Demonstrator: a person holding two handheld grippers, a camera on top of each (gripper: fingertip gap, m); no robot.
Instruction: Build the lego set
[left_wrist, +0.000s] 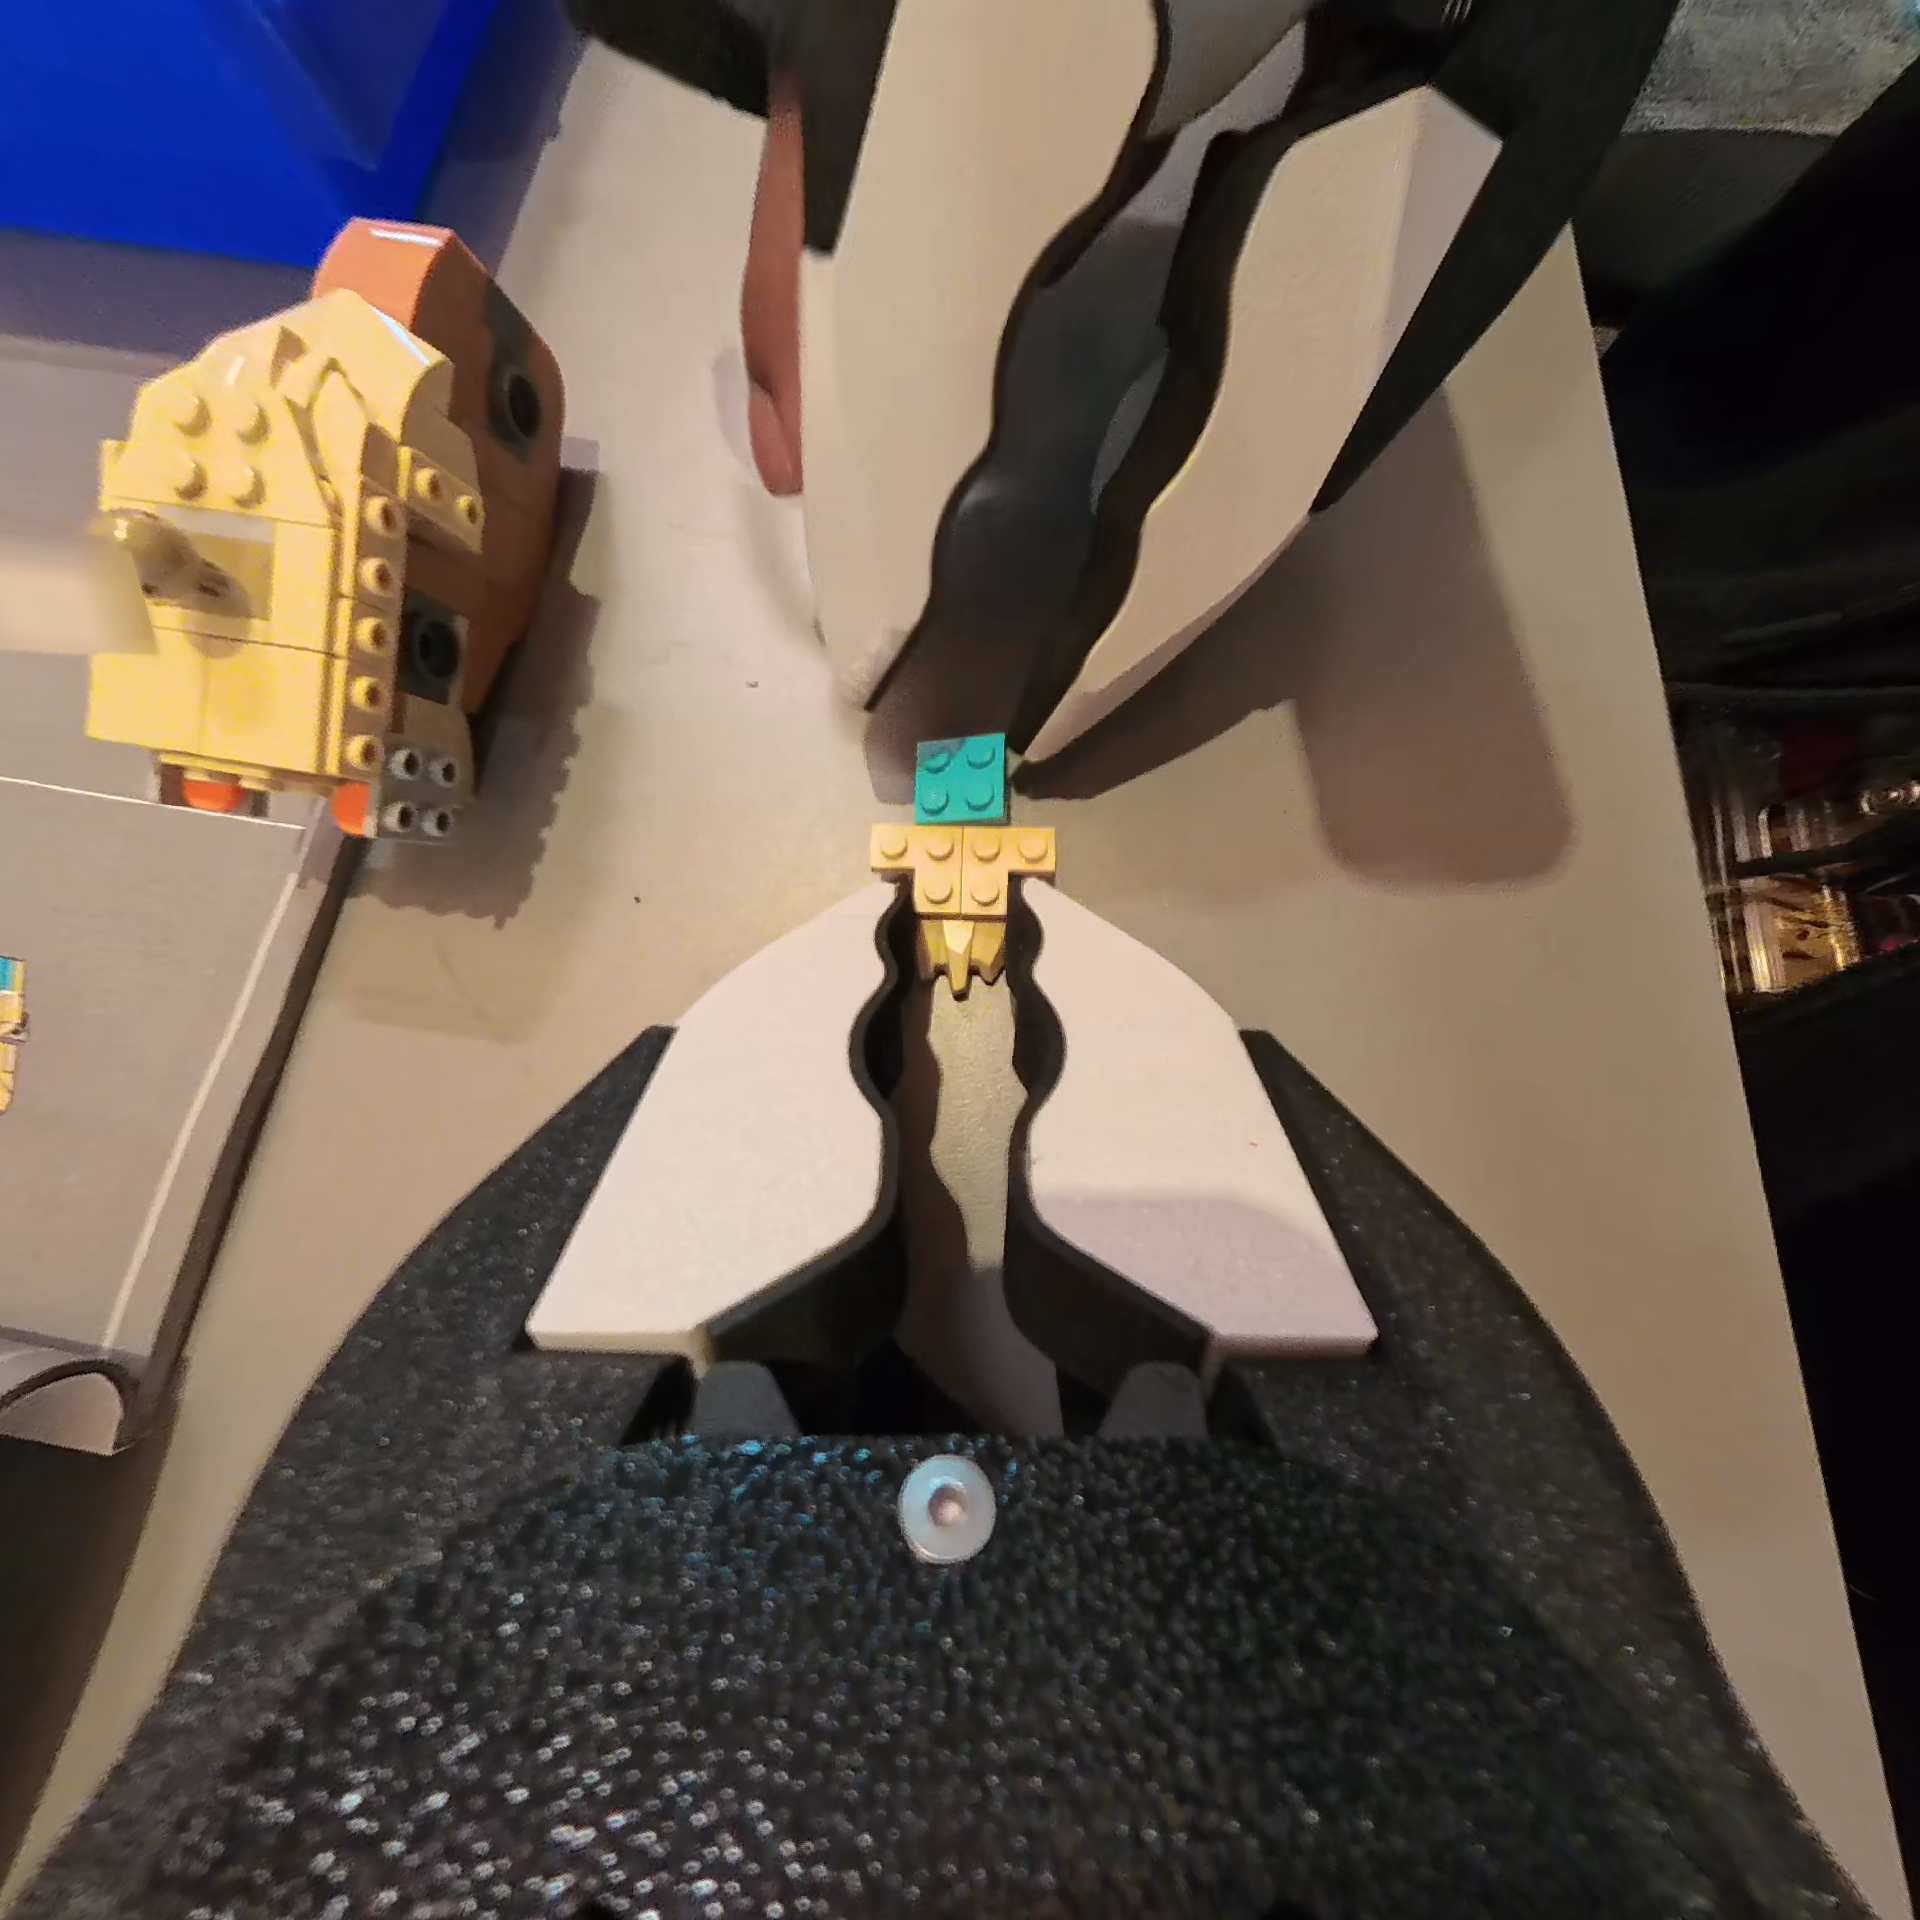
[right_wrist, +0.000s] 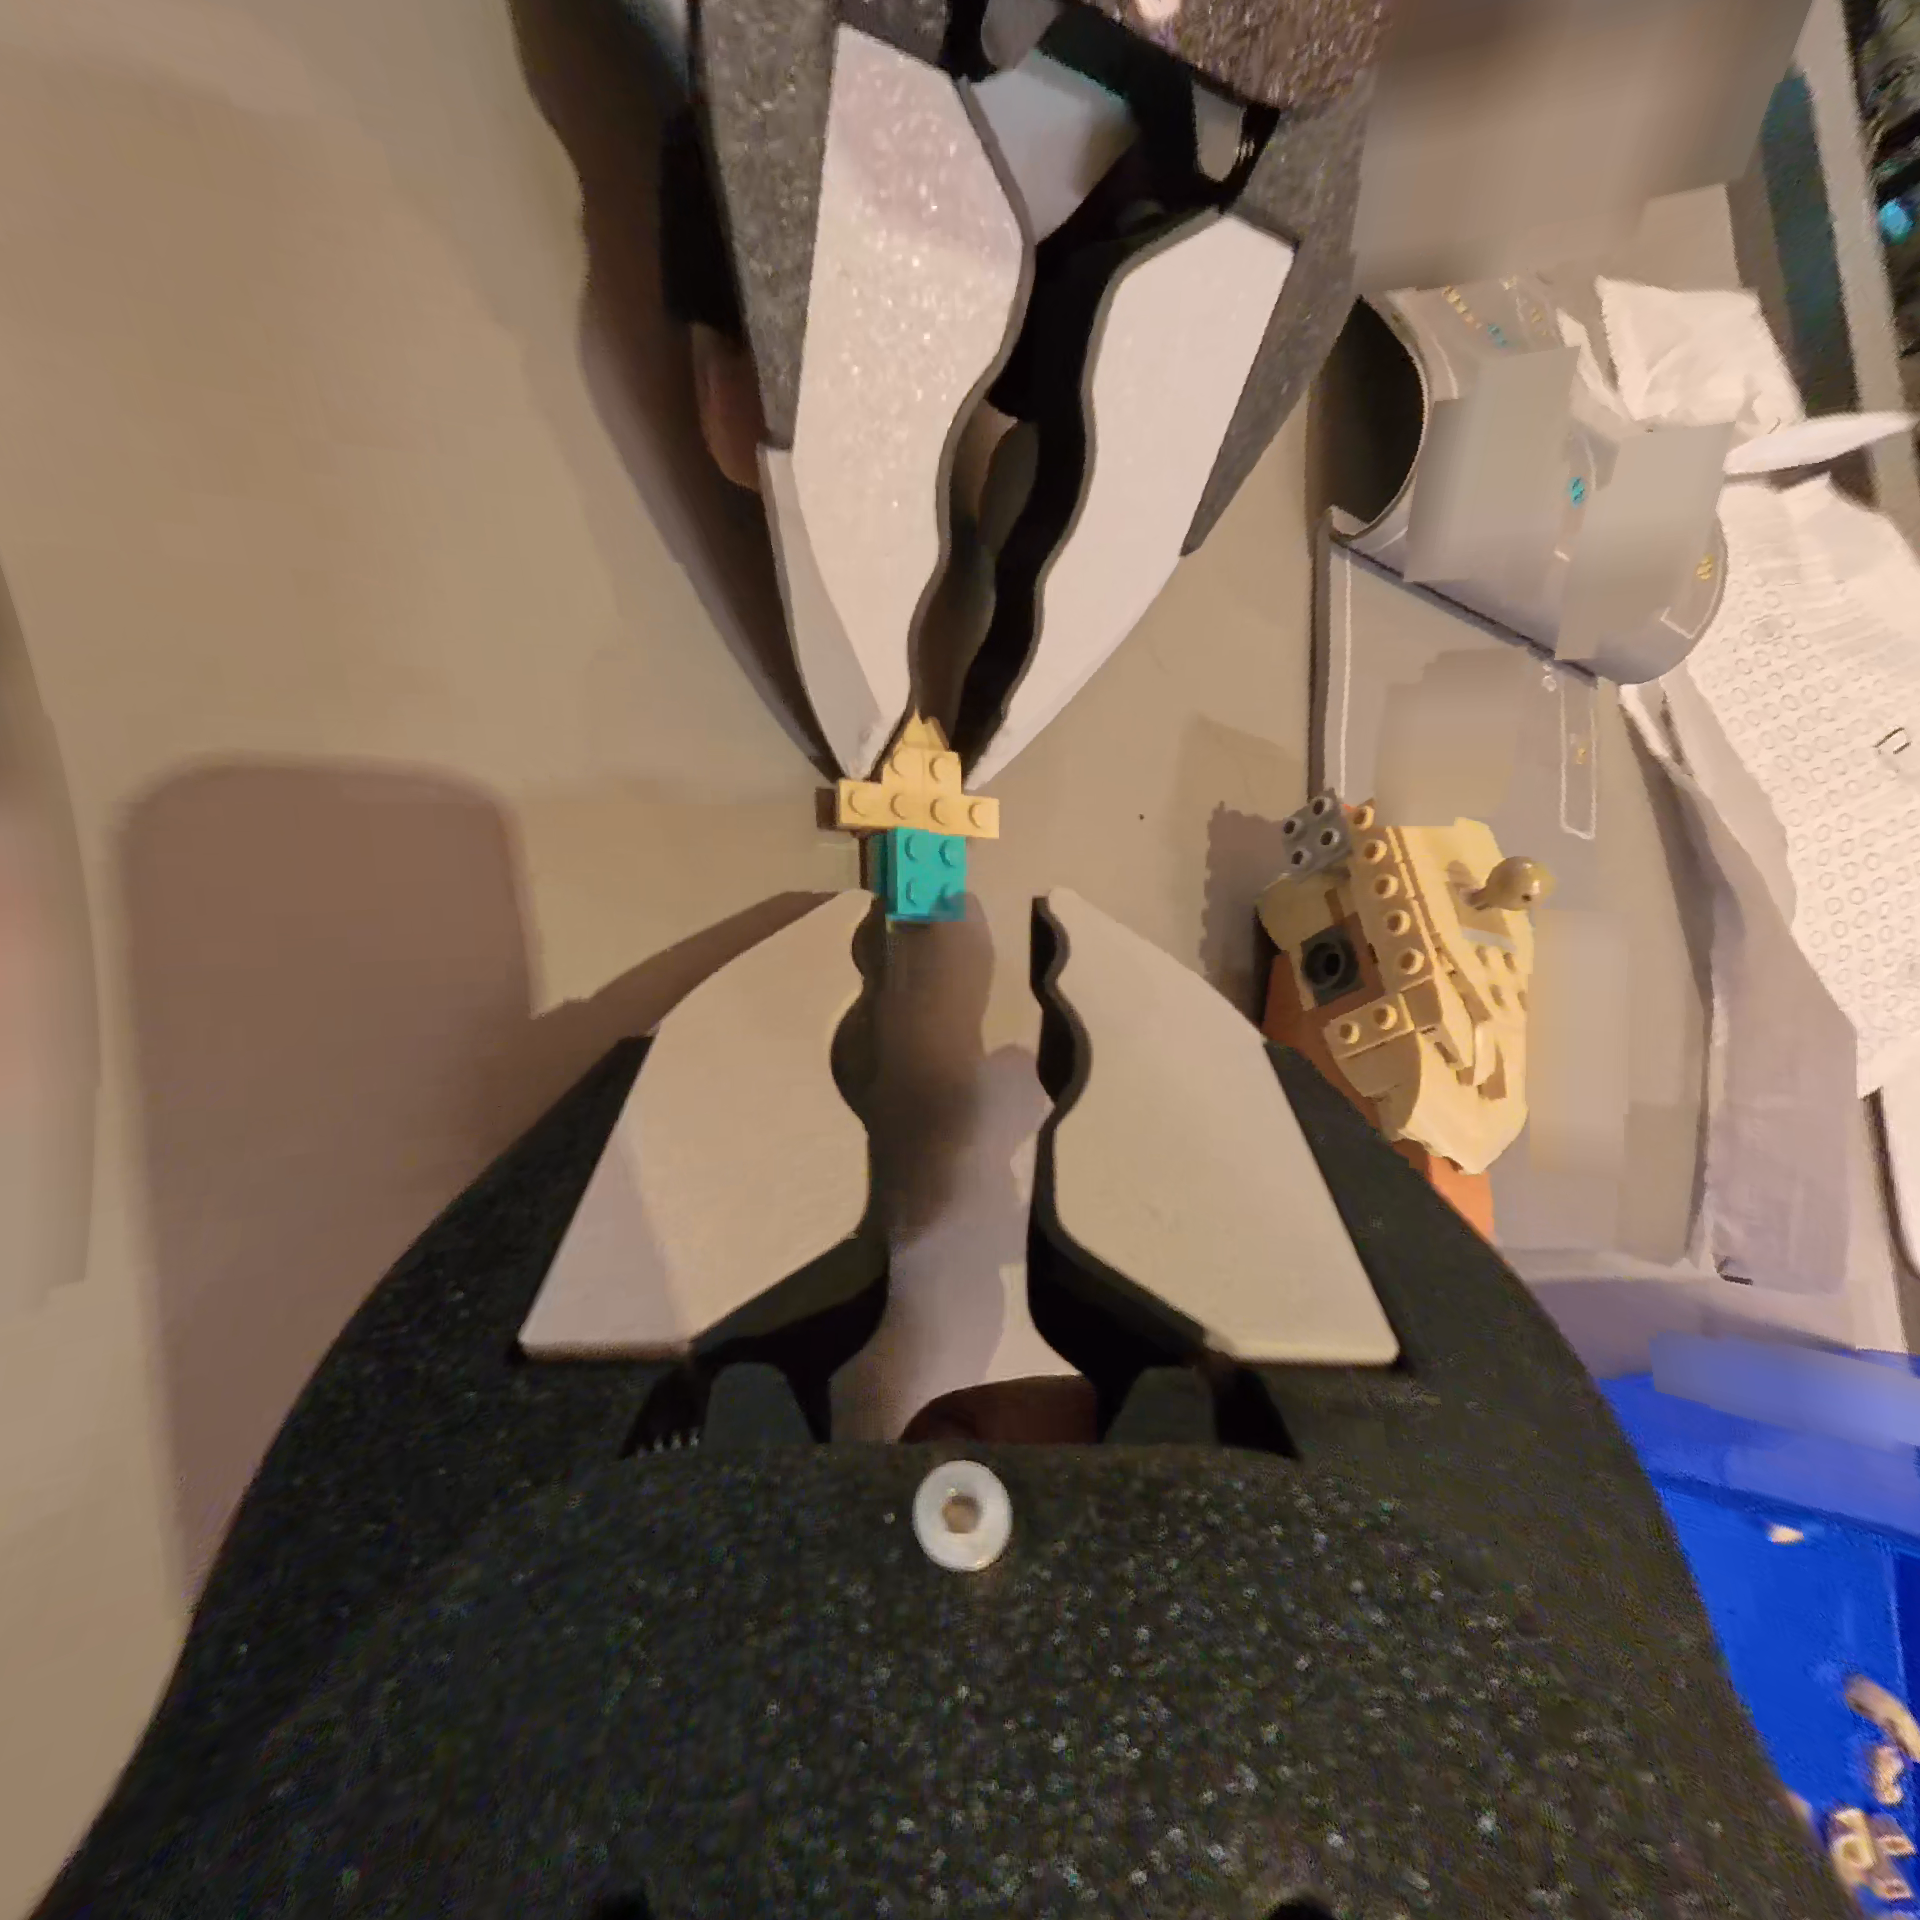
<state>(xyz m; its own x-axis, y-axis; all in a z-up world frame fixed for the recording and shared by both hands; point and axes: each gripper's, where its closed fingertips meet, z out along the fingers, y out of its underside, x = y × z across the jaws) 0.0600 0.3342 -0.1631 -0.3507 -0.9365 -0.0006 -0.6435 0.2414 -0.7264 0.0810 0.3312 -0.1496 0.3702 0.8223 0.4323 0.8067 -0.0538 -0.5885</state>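
Step now: I think the small teal square lego plate with 4 studs (left_wrist: 962, 777) is being joined to the little tan lego piece shaped like a T (left_wrist: 963, 871).

Where the pieces are: the teal plate sits right against the wide end of the tan piece, low over the beige table (left_wrist: 665, 623). I cannot tell if they are fully clicked together.

Left gripper (left_wrist: 961, 940): its jaws are narrow and pinch the pointy end of the tan piece.

Right gripper (right_wrist: 951, 909): its jaws are spread apart and hold nothing. In the right wrist view, 1 tip is just beside the teal plate; the other tip is well apart from it.

How to do it well: I would keep the left gripper steady so the tan piece does not tip. Then close the right jaws on the 2 flat sides of the teal plate, or push straight down on it, until the seam looks shut.

What could go wrong: a push from the side may pop the teal plate off or twist the tan piece in its grip.

Big model: the tan and brown lego animal build (left_wrist: 312, 551) lies near on the table, not touched.
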